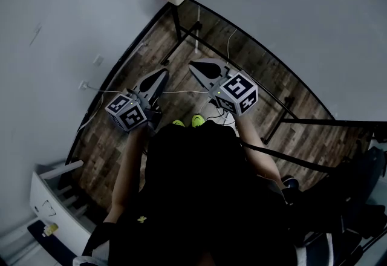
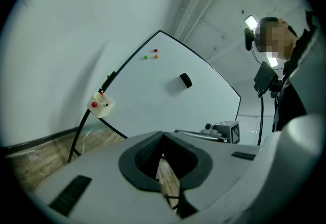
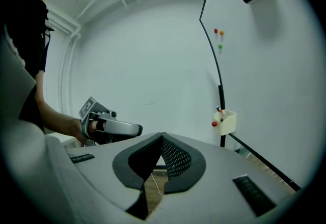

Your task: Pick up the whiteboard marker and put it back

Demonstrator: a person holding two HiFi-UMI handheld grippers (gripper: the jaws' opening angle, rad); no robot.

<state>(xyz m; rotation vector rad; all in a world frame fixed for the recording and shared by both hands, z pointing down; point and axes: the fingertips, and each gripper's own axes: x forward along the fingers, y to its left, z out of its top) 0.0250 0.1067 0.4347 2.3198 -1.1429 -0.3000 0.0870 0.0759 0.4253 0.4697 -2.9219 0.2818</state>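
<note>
Grippers first: the left gripper [image 2: 162, 135] and the right gripper [image 3: 162, 137] are both sitting with jaws pressed together and nothing between them, held out well apart from the whiteboard [image 2: 168, 106]. What I am taking for the marker [image 3: 219, 110] is showing only as a red tip poking up out of the small white box [image 3: 226, 122] hanging on the board's edge. So it is lying where the task wants it. That is fitting either a marker waiting to be lifted out or one already returned, and I am not seeing which.

Counting, big to small: one whiteboard, two grippers, one box, one black eraser [image 2: 186, 80], one marker that I am making out, three little magnets [image 2: 155, 51] on the board, and one red dot [image 3: 214, 124] on the box.
</note>
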